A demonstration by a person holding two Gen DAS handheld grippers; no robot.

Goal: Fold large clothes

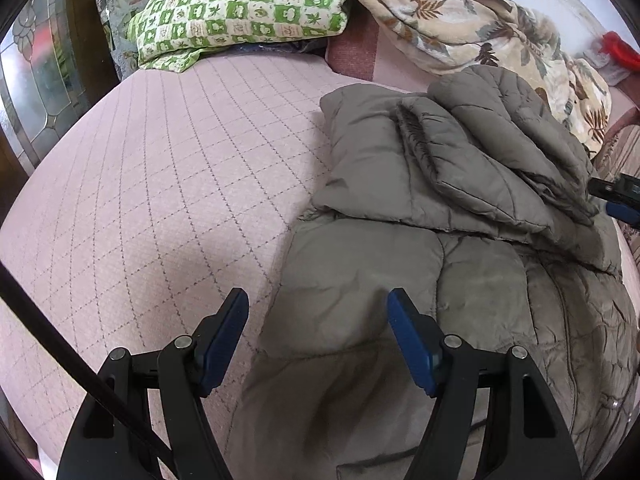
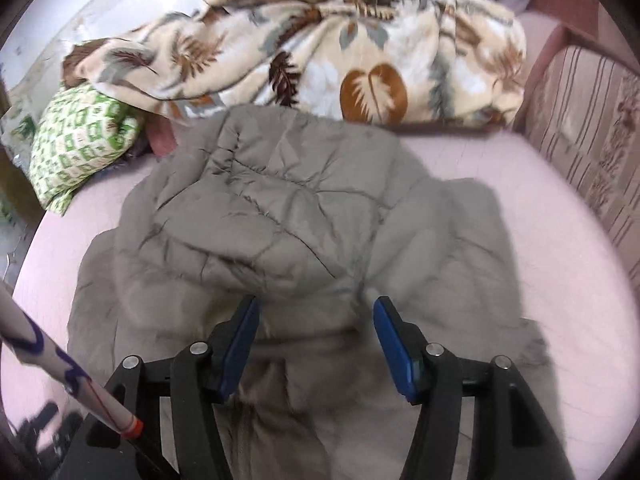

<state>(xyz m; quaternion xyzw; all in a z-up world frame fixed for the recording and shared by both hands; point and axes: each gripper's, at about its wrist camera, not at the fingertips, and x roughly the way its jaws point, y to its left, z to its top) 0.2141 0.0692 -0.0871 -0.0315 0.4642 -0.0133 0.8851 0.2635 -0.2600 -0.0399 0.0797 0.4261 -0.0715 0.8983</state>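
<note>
1. Jacket [image 1: 420, 240]: the big grey puffy jacket lies on the bed. A sleeve is folded over its top part.
2. The bed [image 1: 160, 180] has a pink cover with a criss-cross line pattern. The jacket lies on its right side in the left wrist view.
3. A cream blanket with brown leaves [image 2: 320, 60] is bunched up at the far side of the bed, just behind the jacket.
4. A green and white pillow [image 1: 240, 12] sits at the far left corner of the bed, well apart from the jacket in the left wrist view.
5. The left gripper [image 1: 318, 300] hangs over the jacket's near left edge. Its blue jaws are wide apart and hold nothing.
6. The right gripper [image 2: 316, 306] hangs over the middle of the jacket [image 2: 280, 208]. Its jaws are wide apart too, and nothing is between them.
</note>
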